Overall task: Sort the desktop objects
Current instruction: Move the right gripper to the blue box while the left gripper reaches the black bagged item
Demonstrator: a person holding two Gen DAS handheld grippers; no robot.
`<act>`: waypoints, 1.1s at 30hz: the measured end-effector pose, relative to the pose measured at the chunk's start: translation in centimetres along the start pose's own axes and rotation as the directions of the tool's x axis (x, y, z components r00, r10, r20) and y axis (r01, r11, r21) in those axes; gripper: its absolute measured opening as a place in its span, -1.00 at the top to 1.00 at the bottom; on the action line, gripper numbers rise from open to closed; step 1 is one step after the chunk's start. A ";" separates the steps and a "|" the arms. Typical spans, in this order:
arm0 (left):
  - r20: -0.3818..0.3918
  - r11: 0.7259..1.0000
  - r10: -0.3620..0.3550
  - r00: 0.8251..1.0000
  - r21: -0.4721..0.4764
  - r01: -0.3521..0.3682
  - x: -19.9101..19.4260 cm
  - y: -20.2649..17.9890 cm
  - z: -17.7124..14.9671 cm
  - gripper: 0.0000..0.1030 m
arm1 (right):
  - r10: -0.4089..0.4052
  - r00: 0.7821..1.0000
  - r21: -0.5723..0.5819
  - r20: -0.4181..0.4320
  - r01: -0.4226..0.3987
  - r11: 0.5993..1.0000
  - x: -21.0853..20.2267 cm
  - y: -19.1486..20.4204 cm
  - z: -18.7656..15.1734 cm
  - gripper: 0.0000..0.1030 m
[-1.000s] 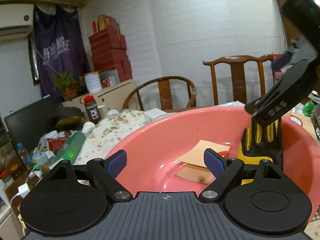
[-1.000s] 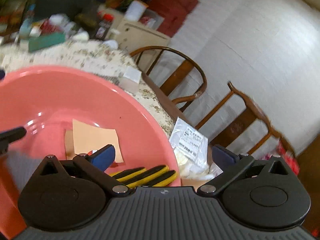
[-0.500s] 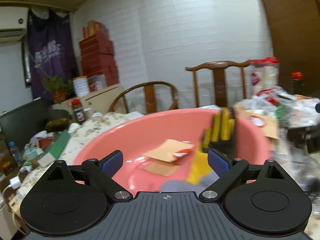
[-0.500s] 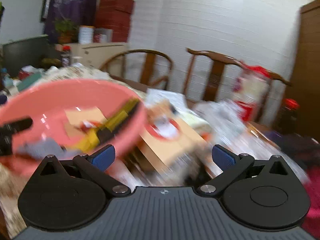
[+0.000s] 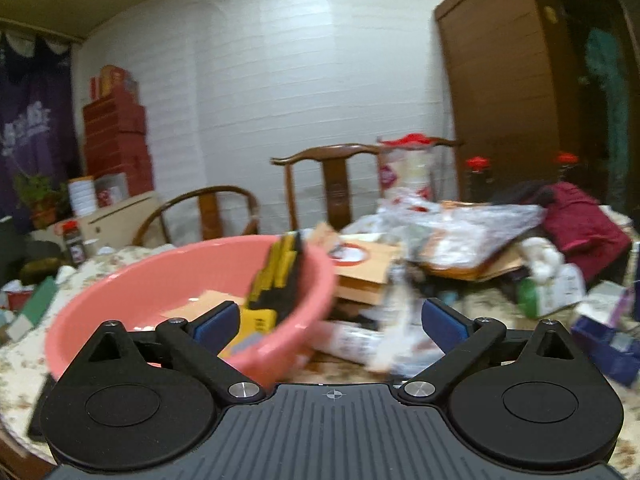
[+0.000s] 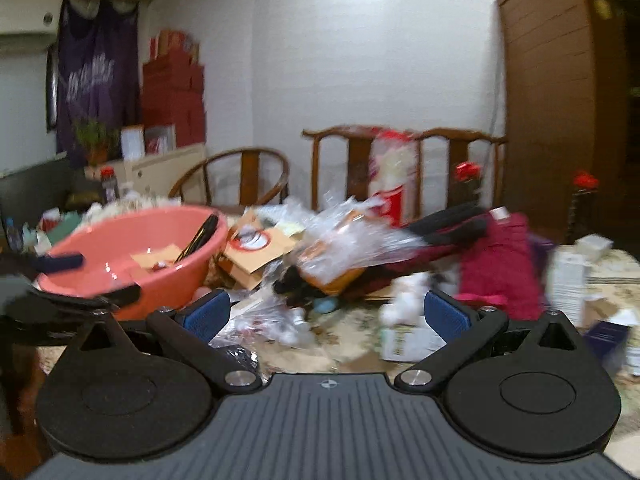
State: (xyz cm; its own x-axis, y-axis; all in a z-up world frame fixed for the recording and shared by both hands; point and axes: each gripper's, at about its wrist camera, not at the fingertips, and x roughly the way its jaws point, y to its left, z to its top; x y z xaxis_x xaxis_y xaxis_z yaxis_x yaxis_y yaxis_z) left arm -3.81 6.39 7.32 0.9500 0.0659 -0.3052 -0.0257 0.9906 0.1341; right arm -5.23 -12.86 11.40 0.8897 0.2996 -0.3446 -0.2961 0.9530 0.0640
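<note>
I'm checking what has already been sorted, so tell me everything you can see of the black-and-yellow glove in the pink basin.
The glove is black with yellow strips along its fingers and a yellow cuff patch; the material looks like padded fabric or rubber, though blur hides detail. It stands nearly upright inside the pink basin, leaning against the basin's right inner wall, fingers reaching up past the rim. Its lower end sits near tan paper pieces on the basin floor. No gripper touches it.
</note>
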 end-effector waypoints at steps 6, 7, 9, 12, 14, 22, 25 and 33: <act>-0.048 1.000 -0.018 0.999 -0.007 0.018 0.9 -3.7 -2.9 -0.99 | -0.179 0.984 0.041 0.022 0.178 0.983 -3.6 -1.2 -4.9 -0.99; -0.057 1.000 -0.003 0.998 -0.002 0.003 1.0 -4.3 -3.5 -0.98 | -0.192 0.981 0.022 0.003 0.192 0.981 -3.0 -1.0 -6.2 -0.99; -0.066 1.000 0.026 0.997 0.003 -0.026 1.1 -4.9 -4.6 -0.98 | -0.226 0.974 -0.033 -0.031 0.225 0.974 -1.4 -0.4 -8.2 -0.99; -0.081 0.998 0.058 0.995 0.008 -0.058 1.0 -5.2 -6.0 -0.98 | -0.311 0.950 -0.136 -0.025 0.305 0.943 0.5 0.4 -10.7 -0.99; -0.101 0.998 0.063 0.993 0.014 -0.062 1.4 -5.3 -6.5 -0.98 | -0.333 0.943 -0.187 -0.018 0.324 0.927 1.7 0.6 -11.4 -0.99; -0.128 0.997 0.080 0.988 0.001 -0.081 3.6 -5.0 -6.8 -0.98 | -0.303 0.949 -0.101 -0.092 0.293 0.951 4.1 -1.7 -12.2 -0.99; -0.146 0.999 0.046 0.988 -0.016 -0.048 4.8 -5.1 -6.4 -0.99 | -0.278 0.953 -0.079 -0.121 0.270 0.960 4.9 -2.1 -12.3 -0.99; -0.182 0.999 0.029 0.983 -0.024 -0.034 7.6 -6.3 -5.1 -0.99 | -0.262 0.949 -0.041 -0.177 0.259 0.965 7.3 -2.8 -12.1 -0.99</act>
State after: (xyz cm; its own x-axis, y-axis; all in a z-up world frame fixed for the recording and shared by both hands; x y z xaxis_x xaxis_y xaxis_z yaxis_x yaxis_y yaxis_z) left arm 2.03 1.27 -0.65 0.8761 0.1157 -0.4680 -0.0655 0.9903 0.1223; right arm -2.12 -13.84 -2.66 0.8601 0.0262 -0.5095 -0.0693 0.9954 -0.0657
